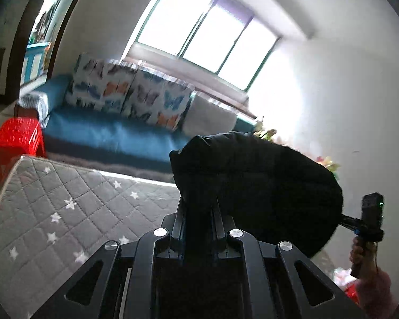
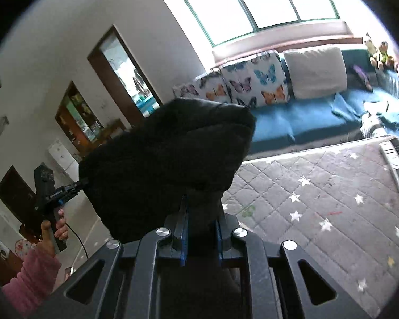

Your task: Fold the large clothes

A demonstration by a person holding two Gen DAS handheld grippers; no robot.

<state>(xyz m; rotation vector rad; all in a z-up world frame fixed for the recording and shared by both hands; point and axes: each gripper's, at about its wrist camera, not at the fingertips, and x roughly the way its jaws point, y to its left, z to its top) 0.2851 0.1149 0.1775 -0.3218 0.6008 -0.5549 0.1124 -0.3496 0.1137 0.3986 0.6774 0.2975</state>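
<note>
Black padded jacket: held up in the air between my two tongs, above the grey quilted mat.
Left tongs: my jaws pinch a fold of the jacket, nearly closed.
Right tongs: my jaws clamp another fold, nearly closed.
Background: blue sofa, butterfly cushions, red stool.

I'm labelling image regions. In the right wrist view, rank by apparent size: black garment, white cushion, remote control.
1. black garment, though nearness to the camera inflates it
2. white cushion
3. remote control, smallest
</note>
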